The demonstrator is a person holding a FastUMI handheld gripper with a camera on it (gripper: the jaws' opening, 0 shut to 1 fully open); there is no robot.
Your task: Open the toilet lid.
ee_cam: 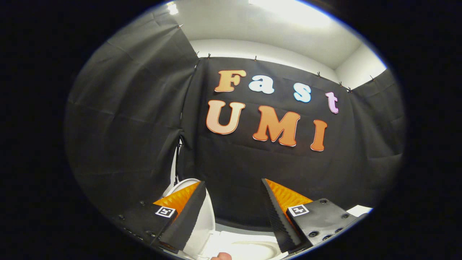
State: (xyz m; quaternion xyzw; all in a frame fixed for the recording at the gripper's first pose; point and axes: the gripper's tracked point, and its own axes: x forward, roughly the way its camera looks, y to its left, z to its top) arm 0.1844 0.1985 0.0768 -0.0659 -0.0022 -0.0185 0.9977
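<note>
The white toilet lid (pixel 205 220) stands raised on edge, right behind my left finger (pixel 184 213), which covers much of it. Low between the fingers lies the white toilet rim and bowl (pixel 249 247). My gripper (pixel 232 181) is open, its black ridged pads wide apart with nothing between them, pointing at the black cloth wall. I cannot tell whether the left finger touches the lid. A small bit of a person's hand (pixel 221 256) shows just below the bowl.
Black cloth walls (pixel 126 126) close in on the left, ahead and on the right. A white pipe (pixel 174 168) runs up the gap in the cloth above the lid. A white corner (pixel 361 209) shows beyond the right finger.
</note>
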